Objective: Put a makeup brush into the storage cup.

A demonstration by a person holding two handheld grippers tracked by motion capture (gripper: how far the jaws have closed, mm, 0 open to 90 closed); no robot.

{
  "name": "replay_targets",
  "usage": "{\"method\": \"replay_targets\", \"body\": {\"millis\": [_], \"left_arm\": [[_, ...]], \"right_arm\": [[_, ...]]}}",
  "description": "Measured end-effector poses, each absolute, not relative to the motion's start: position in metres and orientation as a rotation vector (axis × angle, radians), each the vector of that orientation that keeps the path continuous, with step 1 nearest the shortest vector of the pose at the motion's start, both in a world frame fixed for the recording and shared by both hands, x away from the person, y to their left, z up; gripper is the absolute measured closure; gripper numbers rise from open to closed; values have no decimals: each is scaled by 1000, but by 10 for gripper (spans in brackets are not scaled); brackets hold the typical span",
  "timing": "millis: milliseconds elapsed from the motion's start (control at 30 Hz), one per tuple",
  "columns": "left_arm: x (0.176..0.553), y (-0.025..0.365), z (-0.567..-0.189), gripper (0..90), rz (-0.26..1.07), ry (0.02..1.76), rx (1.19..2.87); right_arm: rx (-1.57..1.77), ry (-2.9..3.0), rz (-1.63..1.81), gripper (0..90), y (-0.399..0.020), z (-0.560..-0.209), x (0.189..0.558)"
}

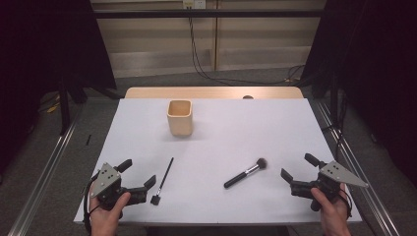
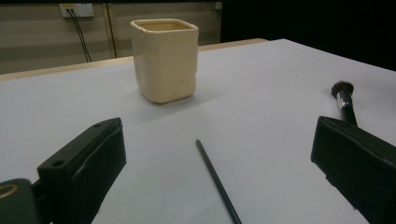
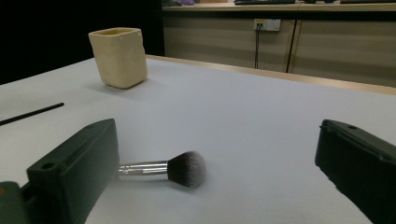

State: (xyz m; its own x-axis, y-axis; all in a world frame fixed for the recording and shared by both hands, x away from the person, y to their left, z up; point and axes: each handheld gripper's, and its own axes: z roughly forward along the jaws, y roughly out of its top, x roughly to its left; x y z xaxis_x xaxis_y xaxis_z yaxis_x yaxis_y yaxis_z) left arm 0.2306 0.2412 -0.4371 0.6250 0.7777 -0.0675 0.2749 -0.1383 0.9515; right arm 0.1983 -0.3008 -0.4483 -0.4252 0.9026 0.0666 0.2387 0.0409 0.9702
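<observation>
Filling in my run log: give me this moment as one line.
left gripper: open, empty | right gripper: open, empty | thin brush, powder brush: lying on table | cup: upright, apart

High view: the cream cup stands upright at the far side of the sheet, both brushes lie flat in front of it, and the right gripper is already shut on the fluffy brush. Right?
Not quite. The right gripper is open and holds nothing; the fluffy brush lies free on the sheet, as the high view shows. The cream cup does stand upright, and the thin brush lies flat.
</observation>
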Motion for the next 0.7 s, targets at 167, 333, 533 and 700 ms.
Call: {"method": "replay_targets", "body": {"millis": [167, 333, 533, 700], "left_arm": [[231, 240, -437, 31, 559, 852, 1726], [233, 237, -437, 31, 568, 835, 1731], [235, 238, -436, 32, 541, 844, 1738], [236, 239, -431, 35, 535, 851, 1729]], "right_arm": [[1174, 1712, 1432, 0, -302, -450, 199], [1167, 1721, 1430, 0, -302, -451, 201], [1147, 1726, 1433, 0, -299, -450, 201], [1149, 1728, 1420, 0, -298, -450, 203]]}}
